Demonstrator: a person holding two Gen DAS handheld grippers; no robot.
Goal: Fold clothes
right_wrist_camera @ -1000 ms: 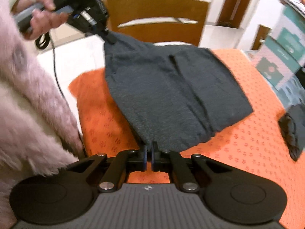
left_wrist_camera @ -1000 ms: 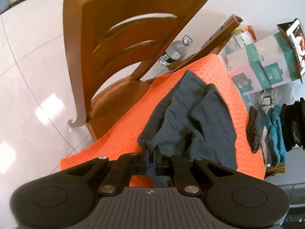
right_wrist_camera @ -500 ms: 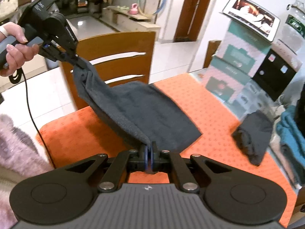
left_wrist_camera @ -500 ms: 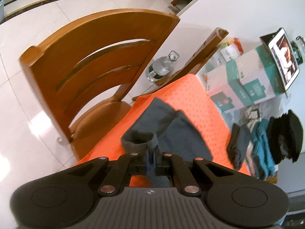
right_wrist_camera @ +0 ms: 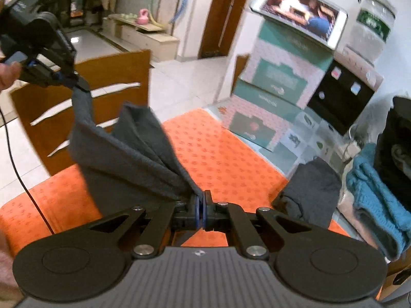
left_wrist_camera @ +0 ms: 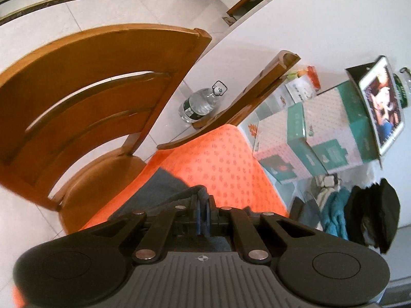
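The dark grey knitted garment hangs in the air above the counter with the orange patterned cloth, stretched between the two grippers. The right gripper has its jaws closed on one corner of the garment, and the fabric rises from there in folds to the left. The left gripper, seen at the upper left in the right wrist view, is held by a hand and pinches the other end of the garment, which is pulled into a narrow strip there. In the left wrist view, the left gripper also has its jaws closed on a bunch of the grey fabric, and the rest of the cloth falls below toward the orange cover.

A brown wooden chair with a slatted back stands just beside the counter. On the far side of the counter lie a folded dark grey piece, a teal knitted piece and a black piece. Pink and green cardboard boxes stand behind them.
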